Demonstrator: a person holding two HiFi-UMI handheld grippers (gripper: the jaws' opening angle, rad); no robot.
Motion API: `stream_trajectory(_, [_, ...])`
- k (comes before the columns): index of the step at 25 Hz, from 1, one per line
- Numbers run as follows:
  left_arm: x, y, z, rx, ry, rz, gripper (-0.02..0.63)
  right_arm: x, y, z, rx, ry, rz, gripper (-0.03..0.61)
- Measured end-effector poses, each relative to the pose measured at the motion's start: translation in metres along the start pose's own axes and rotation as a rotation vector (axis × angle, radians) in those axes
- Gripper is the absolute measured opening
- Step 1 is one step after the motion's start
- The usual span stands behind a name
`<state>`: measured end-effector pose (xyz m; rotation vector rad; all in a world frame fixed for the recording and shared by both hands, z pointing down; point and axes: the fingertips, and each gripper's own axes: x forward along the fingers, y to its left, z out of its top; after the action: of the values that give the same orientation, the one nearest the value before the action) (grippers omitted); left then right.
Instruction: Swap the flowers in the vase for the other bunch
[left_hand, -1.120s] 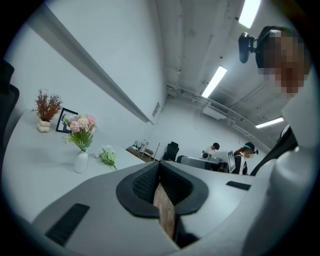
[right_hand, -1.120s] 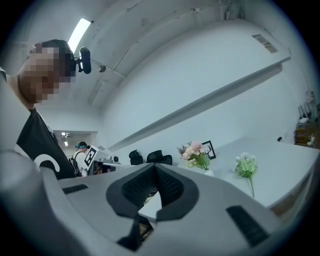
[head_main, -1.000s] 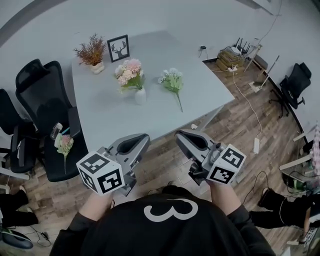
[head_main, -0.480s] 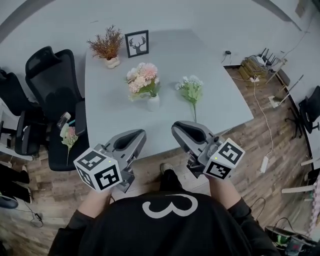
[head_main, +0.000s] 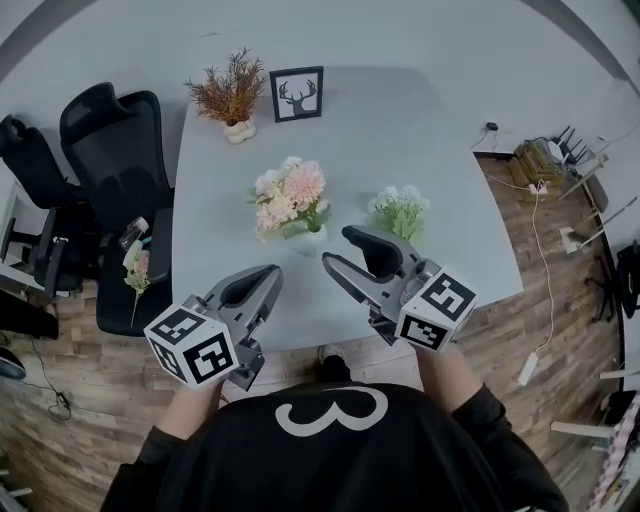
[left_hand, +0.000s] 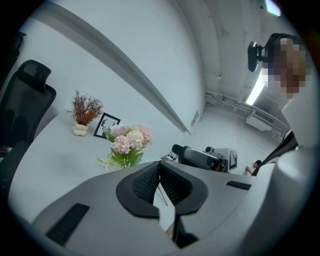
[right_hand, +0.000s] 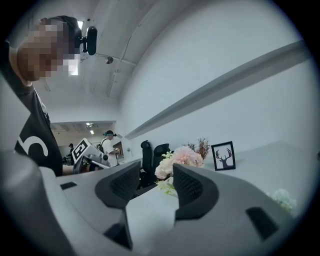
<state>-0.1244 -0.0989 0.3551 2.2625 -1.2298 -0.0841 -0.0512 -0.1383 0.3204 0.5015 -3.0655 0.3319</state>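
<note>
A bunch of pink flowers (head_main: 290, 190) stands in a small white vase (head_main: 312, 240) in the middle of the grey table (head_main: 430, 130). The other bunch, green and white (head_main: 402, 208), lies on the table to its right. My right gripper (head_main: 345, 255) hovers over the near table edge, in front of the vase and the loose bunch. Its jaws have just been opening and hold nothing. The right gripper view shows the pink flowers (right_hand: 180, 159) beyond the open pads (right_hand: 192, 187). My left gripper (head_main: 268, 282) is shut and empty, nearer me and left of the vase.
A dried plant in a pot (head_main: 230, 95) and a framed deer picture (head_main: 297, 93) stand at the table's far edge. Black office chairs (head_main: 110, 130) crowd the left side; one seat carries a loose pink flower (head_main: 135, 270). Cables and boxes (head_main: 540, 165) lie on the floor at right.
Both grippers have come forward to the table's near edge, and the vase now sits just ahead of them. The right jaws, together before, now stand apart.
</note>
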Motion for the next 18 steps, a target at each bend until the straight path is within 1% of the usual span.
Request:
stream_trajectory(3, [0.006, 0.014, 0.002, -0.030, -0.007, 0.044, 0.012, 0.015, -0.019, -0.002, -0.016, 0.028, 0.012, 0.240])
stream_trajectory(7, [0.005, 0.030, 0.005, -0.057, -0.028, 0.112, 0.012, 0.036, -0.041, -0.014, -0.109, 0.084, -0.006, 0.362])
stream_trajectory(8, [0.005, 0.033, 0.006, -0.063, -0.033, 0.128, 0.012, 0.042, -0.045, -0.019, -0.134, 0.101, -0.007, 0.379])
stream_trajectory(10, [0.004, 0.039, 0.007, -0.074, -0.043, 0.156, 0.012, 0.054, -0.052, -0.026, -0.153, 0.121, 0.000, 0.393])
stream_trajectory(14, [-0.002, 0.050, 0.009, -0.090, -0.071, 0.213, 0.012, 0.075, -0.065, -0.031, -0.147, 0.134, 0.021, 0.403])
stream_trajectory(18, [-0.012, 0.061, 0.006, -0.119, -0.104, 0.277, 0.012, 0.092, -0.078, -0.042, -0.192, 0.180, 0.004, 0.403])
